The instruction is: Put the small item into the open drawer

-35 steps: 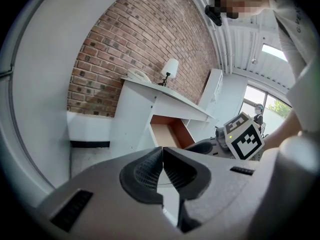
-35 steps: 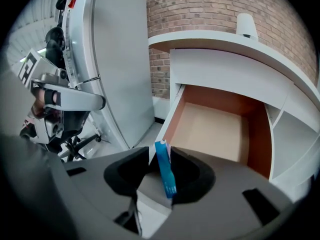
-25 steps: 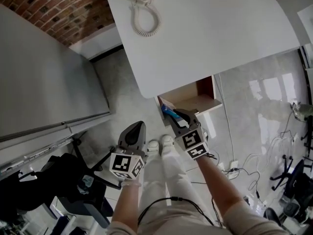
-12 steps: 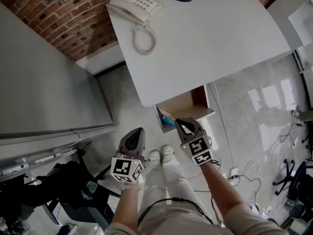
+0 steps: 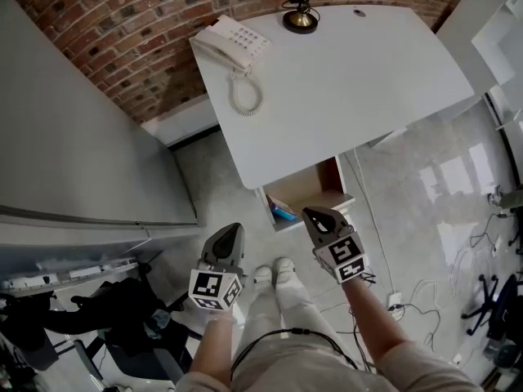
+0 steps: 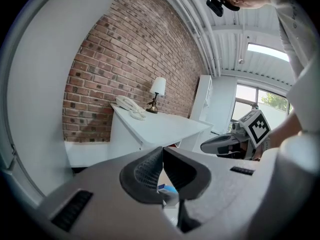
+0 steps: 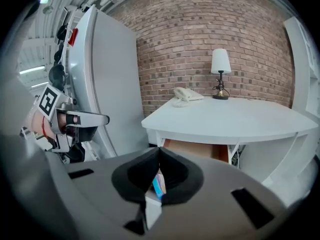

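Observation:
The small blue item lies at the left end of the open wooden drawer under the white desk. My right gripper hangs just in front of the drawer's front edge, shut, with nothing held. In the right gripper view its jaws meet, and the blue item shows beyond them. My left gripper is further left over the floor, shut and empty. The left gripper view shows its jaws touching, with the blue item past them.
A white telephone with a coiled cord and a lamp stand on the desk against the brick wall. A tall grey cabinet fills the left. The person's shoes are below the drawer. Cables lie on the floor at right.
My right gripper has drawn back from the drawer and now stands shut. The blue item stays in the drawer. The head view has tilted up, showing more of the desk.

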`<act>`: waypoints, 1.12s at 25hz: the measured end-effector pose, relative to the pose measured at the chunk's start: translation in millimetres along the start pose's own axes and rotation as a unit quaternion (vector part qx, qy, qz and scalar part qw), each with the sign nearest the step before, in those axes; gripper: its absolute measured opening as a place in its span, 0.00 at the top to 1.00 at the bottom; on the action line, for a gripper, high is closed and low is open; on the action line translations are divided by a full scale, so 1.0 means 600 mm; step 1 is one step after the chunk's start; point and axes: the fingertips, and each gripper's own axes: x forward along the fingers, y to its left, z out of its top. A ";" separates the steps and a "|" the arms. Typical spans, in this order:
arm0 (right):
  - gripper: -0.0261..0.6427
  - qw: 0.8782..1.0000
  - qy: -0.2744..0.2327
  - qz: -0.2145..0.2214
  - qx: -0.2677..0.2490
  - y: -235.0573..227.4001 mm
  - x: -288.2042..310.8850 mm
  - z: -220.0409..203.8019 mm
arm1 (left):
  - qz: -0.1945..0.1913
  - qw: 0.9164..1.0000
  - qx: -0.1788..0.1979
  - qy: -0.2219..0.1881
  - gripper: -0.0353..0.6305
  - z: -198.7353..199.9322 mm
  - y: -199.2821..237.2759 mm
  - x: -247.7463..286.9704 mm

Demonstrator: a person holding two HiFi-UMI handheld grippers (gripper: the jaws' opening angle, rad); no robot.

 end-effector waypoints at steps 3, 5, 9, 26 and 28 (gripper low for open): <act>0.95 1.000 -0.009 -0.003 0.009 -0.004 -0.023 0.015 | 0.002 1.000 0.006 -0.006 0.94 0.020 -0.002 -0.009; 0.95 1.000 -0.014 -0.006 0.015 -0.007 -0.036 0.022 | 0.003 1.000 0.010 -0.011 0.94 0.034 -0.004 -0.015; 0.95 0.999 -0.031 -0.011 0.024 -0.012 -0.059 0.040 | 0.002 1.000 0.015 -0.020 0.94 0.062 -0.013 -0.025; 0.95 0.995 -0.095 -0.016 0.036 -0.017 -0.127 0.125 | 0.008 0.998 0.032 -0.055 0.94 0.146 -0.027 -0.063; 0.95 0.994 -0.098 -0.017 0.040 -0.018 -0.133 0.131 | 0.011 0.998 0.032 -0.060 0.94 0.156 -0.026 -0.068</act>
